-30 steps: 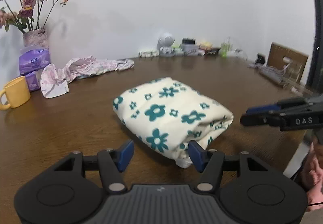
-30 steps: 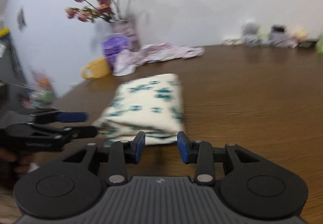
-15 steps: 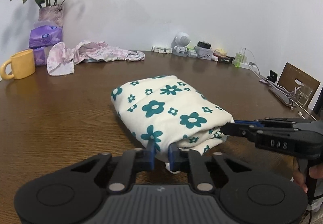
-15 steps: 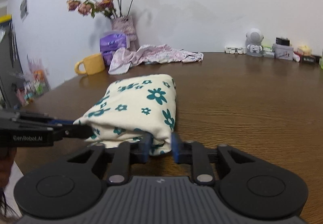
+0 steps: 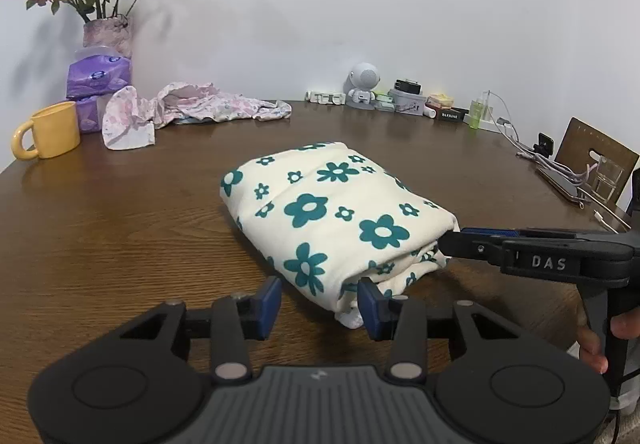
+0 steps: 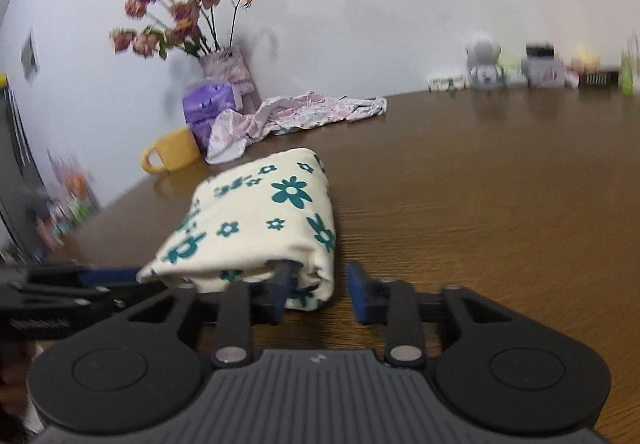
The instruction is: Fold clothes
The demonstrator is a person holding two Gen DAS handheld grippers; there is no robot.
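The folded cream garment with teal flowers (image 5: 336, 212) lay near the front edge of the brown tabletop (image 5: 120, 228). The left gripper (image 5: 319, 302) had just been opening; its jaws stood partly apart around the bundle's near corner without pressing it. The right gripper (image 6: 318, 292) had also just opened, with the garment's corner between its jaws, not squeezed.
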